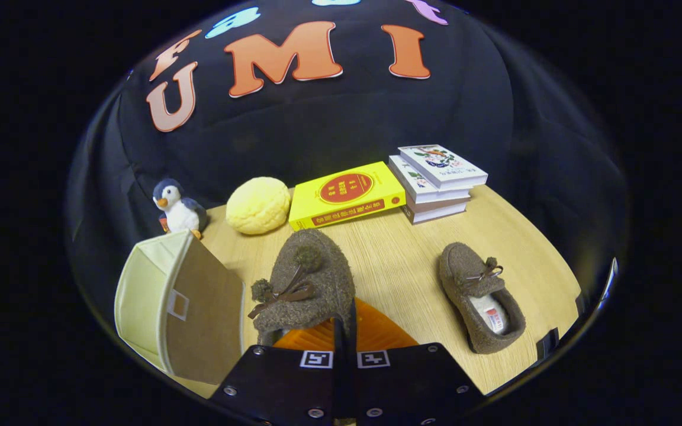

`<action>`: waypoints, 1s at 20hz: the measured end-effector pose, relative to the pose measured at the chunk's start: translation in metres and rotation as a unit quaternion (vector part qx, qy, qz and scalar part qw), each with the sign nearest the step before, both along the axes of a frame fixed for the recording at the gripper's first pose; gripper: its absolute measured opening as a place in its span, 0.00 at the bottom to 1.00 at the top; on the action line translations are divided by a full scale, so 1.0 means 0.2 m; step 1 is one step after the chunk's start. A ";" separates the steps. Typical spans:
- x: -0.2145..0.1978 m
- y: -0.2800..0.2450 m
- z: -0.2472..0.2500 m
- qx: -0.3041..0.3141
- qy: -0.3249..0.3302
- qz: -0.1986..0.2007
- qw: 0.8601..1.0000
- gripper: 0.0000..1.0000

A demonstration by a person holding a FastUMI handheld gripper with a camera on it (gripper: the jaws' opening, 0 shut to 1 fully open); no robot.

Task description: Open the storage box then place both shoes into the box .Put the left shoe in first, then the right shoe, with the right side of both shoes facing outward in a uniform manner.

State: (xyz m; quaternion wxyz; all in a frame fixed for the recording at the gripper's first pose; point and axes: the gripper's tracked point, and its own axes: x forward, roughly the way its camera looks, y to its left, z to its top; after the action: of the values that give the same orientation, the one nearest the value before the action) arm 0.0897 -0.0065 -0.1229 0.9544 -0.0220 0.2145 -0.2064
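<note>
Gripper (344, 331) — jaws pressed together on the heel rim of a brown pom-pom shoe (308, 281), toe pointing away, held beside the storage box (184, 307), whose lid stands tilted up. Second shoe (480, 296) lies on the counter (400, 260) well apart — beyond the gripper sit books, a yellow cushion and a penguin toy.

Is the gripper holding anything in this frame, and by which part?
Yes: the gripper is shut on the brown shoe, pinching its heel-end collar; the toe points away from the fingers.
</note>
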 end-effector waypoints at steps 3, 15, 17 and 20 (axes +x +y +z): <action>0.01 0.18 0.15 0.010 -0.018 0.007 1.000 0.01; 0.27 1.02 0.22 0.034 -0.039 0.077 0.996 0.01; 0.31 1.13 0.12 0.032 -0.020 0.086 0.996 0.01; 0.34 1.24 -0.08 0.048 0.009 0.092 0.995 0.01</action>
State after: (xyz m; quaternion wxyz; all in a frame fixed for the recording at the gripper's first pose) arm 0.1578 0.2419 -0.1380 0.9674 0.0018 0.2297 -0.1070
